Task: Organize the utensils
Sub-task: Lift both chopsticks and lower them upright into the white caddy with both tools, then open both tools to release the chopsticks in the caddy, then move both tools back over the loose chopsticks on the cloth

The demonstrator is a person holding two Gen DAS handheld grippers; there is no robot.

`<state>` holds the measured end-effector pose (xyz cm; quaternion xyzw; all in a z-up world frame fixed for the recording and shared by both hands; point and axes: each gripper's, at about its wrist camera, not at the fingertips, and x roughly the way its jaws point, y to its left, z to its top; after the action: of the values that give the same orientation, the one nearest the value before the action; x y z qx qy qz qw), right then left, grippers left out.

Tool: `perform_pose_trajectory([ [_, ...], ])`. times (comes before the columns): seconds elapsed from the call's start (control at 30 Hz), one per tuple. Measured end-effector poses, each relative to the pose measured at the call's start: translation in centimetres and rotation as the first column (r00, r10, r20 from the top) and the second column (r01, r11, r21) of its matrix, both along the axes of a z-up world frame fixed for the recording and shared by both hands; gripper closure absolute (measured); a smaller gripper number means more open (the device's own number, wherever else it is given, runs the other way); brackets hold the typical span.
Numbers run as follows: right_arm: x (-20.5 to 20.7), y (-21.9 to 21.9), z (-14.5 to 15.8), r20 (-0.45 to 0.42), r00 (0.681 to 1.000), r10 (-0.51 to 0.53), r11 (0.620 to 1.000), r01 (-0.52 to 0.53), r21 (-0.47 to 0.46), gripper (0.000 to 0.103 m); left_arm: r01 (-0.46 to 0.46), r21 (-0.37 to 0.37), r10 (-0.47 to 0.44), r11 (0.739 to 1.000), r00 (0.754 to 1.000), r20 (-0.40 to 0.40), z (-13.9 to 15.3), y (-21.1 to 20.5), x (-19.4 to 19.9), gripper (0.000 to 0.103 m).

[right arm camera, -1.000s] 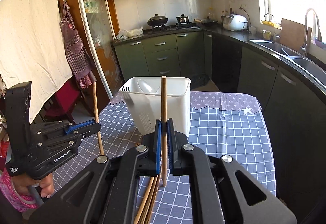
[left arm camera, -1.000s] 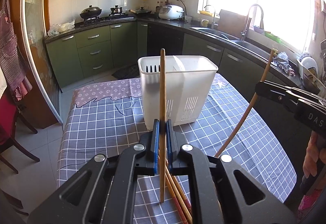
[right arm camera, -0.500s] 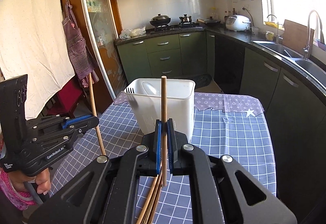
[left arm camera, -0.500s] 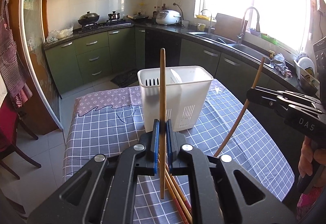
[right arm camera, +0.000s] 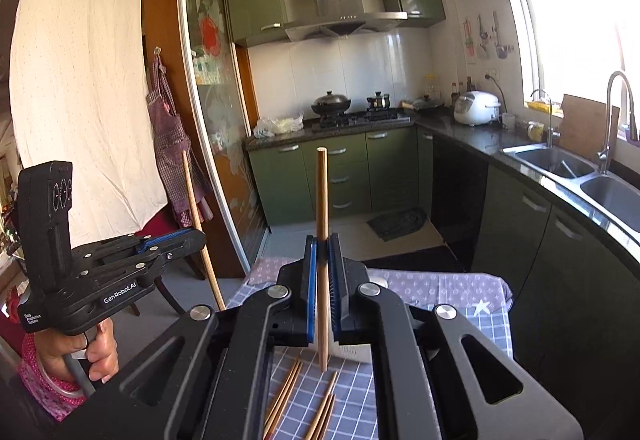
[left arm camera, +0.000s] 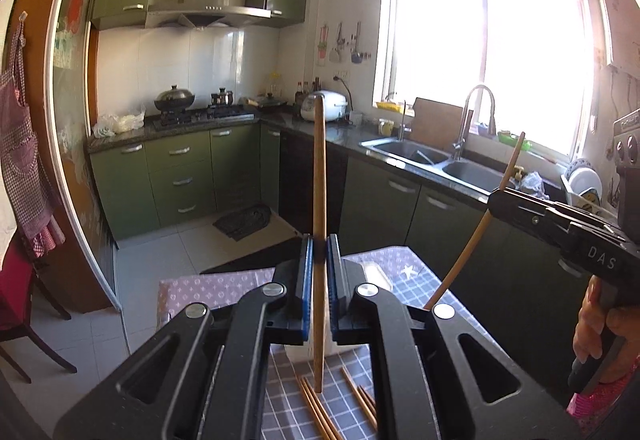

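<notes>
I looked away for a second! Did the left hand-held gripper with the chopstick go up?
Yes. The left hand-held gripper rose: the white holder, earlier high above its fingers, now sits low behind them, and its chopstick tip now reaches the rice cooker.

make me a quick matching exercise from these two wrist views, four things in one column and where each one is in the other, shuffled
Things:
1. chopstick in the left gripper
2. loose chopsticks
3. rice cooker
4. checked apron

Places:
A. on the dark kitchen counter
B. hanging by the sliding door
C. upright between shut blue pads
D. lying flat on the checked tablecloth

Pairs: 1-C, 2-D, 3-A, 4-B
</notes>
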<state>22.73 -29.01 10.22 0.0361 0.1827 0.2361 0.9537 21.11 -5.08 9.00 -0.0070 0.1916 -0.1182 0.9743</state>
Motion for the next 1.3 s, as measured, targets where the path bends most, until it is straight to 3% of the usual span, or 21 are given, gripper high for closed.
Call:
perform_pose_trajectory([
  [0.13, 2.0, -0.3, 3.3, 0.051, 0.998, -0.038, 0.999, 0.037, 0.019, 0.097, -0.018, -0.016, 0.019, 1.0, 0.998, 0.067, 2.5, -0.7, 2.0, 0.096],
  [0.27, 5.3, -0.4, 3.8, 0.04, 0.996, -0.076, 0.997, 0.075, 0.019, 0.097, -0.055, -0.034, 0.059, 0.998, 0.99, 0.126, 2.9, -1.2, 4.7, 0.096],
  [0.43, 9.7, 0.4, 0.6, -0.053, 0.995, -0.081, 0.997, 0.081, -0.002, 0.097, -0.088, -0.053, 0.093, 0.995, 0.991, 0.097, 0.3, -1.6, 8.6, 0.096],
  [0.63, 12.2, 1.7, -4.3, -0.146, 0.987, -0.061, 0.997, 0.055, -0.046, 0.096, -0.096, -0.024, 0.095, 0.995, 0.995, -0.022, -4.4, -2.0, 11.4, 0.096],
  [0.87, 12.2, 2.1, -5.9, -0.165, 0.985, -0.047, 0.998, 0.038, -0.052, 0.096, -0.077, -0.009, 0.076, 0.997, 0.994, -0.08, -6.4, -1.7, 11.1, 0.096],
  [1.1, 9.0, 1.3, -4.3, -0.13, 0.991, -0.033, 0.999, 0.029, -0.031, 0.096, -0.061, 0.0, 0.061, 0.998, 0.996, -0.066, -5.2, -1.4, 8.5, 0.095],
  [1.3, 5.0, 0.1, -4.7, -0.133, 0.991, -0.022, 1.0, 0.02, -0.013, 0.094, -0.049, -0.003, 0.049, 0.999, 0.994, -0.101, -4.4, -0.8, 6.5, 0.095],
])
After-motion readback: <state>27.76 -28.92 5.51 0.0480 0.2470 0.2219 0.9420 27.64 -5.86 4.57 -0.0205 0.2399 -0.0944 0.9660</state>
